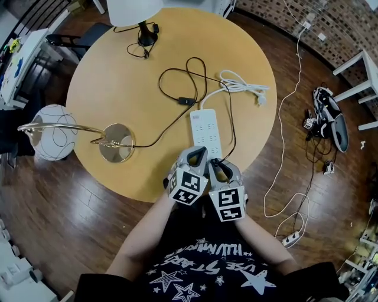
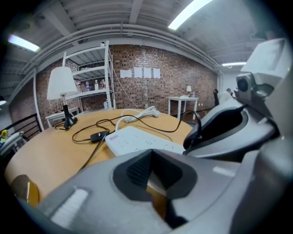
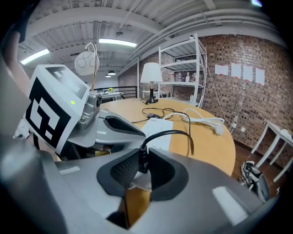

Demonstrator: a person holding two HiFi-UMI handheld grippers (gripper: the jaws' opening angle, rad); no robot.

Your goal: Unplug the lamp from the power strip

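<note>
Right tongs [image 3: 143, 167] were clamped on the black plug [image 3: 143, 158] at the near end of the power strip [image 1: 205, 126], with the cord [image 3: 175, 132] arcing out ahead of them. Left tongs [image 2: 154, 169] sat closed and empty, just beside the right tongs on their left. Gold lamp [image 1: 116, 143] stood on the table [image 1: 118, 82], well off to the left of both.

Bench layout, near to far
On bench [image 1: 118, 82]: power strip [image 1: 205, 127] ctr-near; inline switch [image 1: 185, 101] just behind it, cord coil [image 1: 243, 87] behind-R; lamp base [image 1: 116, 143] L of strip; shaded lamp [image 1: 134, 10] at far edge; L tongs [image 1: 196, 154] & R tongs [image 1: 220, 168] side by side at strip's near end.
</note>
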